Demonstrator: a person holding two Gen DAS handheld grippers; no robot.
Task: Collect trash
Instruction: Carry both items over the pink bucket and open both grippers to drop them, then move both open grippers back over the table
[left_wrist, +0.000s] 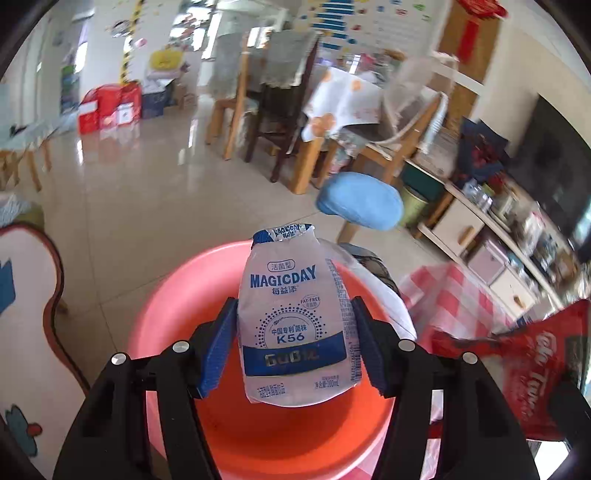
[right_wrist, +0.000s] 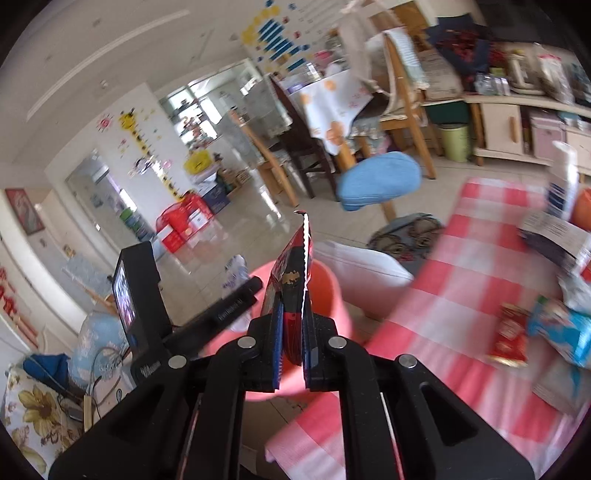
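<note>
A small white drink bottle (left_wrist: 295, 325) is clamped between the blue pads of the left gripper (left_wrist: 293, 343) and held above the open pink bucket (left_wrist: 166, 314), probably so that it can be dropped inside. A flat red wrapper (right_wrist: 291, 295) is pinched edge-up in the nearly closed right gripper (right_wrist: 291, 347), near the same bucket. More wrappers (right_wrist: 535, 332) are left on the tabletop with the red checked cloth (right_wrist: 461, 258). Behind, wooden chairs (left_wrist: 258, 110) and a shiny tiled floor (left_wrist: 129, 184) are seen.

Black plastic left gripper (left_wrist: 297, 343); blue ribbed jaws; silver screws
</note>
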